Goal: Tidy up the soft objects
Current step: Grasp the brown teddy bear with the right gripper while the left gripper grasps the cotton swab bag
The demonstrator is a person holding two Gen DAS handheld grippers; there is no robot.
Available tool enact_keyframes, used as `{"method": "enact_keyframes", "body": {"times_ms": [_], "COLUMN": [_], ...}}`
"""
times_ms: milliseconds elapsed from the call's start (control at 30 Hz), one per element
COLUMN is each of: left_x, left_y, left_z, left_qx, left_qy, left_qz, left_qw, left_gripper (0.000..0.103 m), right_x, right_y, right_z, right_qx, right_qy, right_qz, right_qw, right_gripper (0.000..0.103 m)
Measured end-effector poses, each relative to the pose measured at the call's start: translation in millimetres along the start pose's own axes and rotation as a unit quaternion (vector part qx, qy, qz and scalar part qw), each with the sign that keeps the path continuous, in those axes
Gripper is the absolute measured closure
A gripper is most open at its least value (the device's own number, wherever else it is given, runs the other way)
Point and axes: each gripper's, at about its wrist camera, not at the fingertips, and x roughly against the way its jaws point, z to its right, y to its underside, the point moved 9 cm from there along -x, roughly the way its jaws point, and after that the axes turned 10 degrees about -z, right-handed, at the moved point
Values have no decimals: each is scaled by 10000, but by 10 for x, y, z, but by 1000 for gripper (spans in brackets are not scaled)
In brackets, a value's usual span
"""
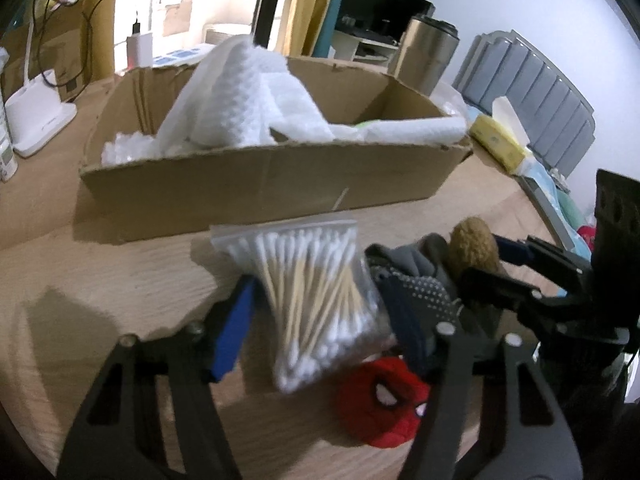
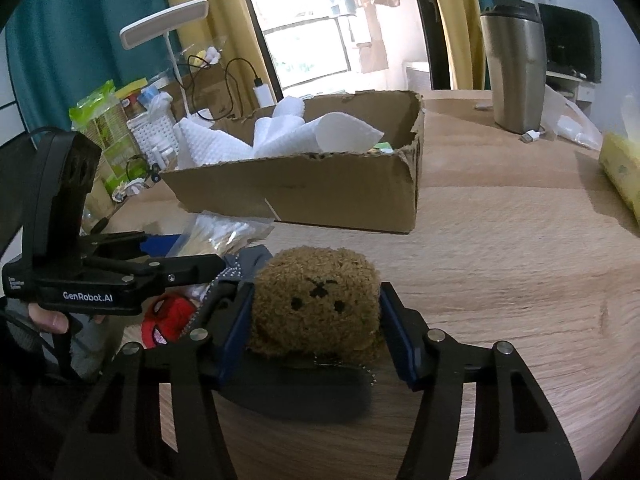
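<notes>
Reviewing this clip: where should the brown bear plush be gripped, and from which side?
Grip the brown bear plush across its left and right flanks, coming in low from its face side, as the right claw does. Its rounded, squashy body sits upright on the table, flanks exposed.

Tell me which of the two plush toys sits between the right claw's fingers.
The brown bear plush, flanked by the right claw. The red Spider-Man plush lies off to its left on the table.

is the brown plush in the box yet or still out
Out. The brown plush sits between the right gripper fingers, on the table in front of the cardboard box.
</notes>
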Motion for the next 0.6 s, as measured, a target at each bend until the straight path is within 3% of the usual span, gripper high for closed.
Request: {"method": "enact_keyframes", "body": {"times_ms": [300,600], "left_x": [95,289], "left_y": [-22,-47], "left_z": [116,148], "left_qx": [-286,-397], "left_qy": [19,48], "left_qz": [140,401], "left_qw": [9995,9984], "left_gripper": [57,59], "right_x": [179,270], "right_y": [-102,-155], "right_z": [46,66], "right_qx": [-15,13], "right_qy": [11,45], "right_qz": [321,469], "right_qw": [9995,9989], "right_gripper": [41,40]}}
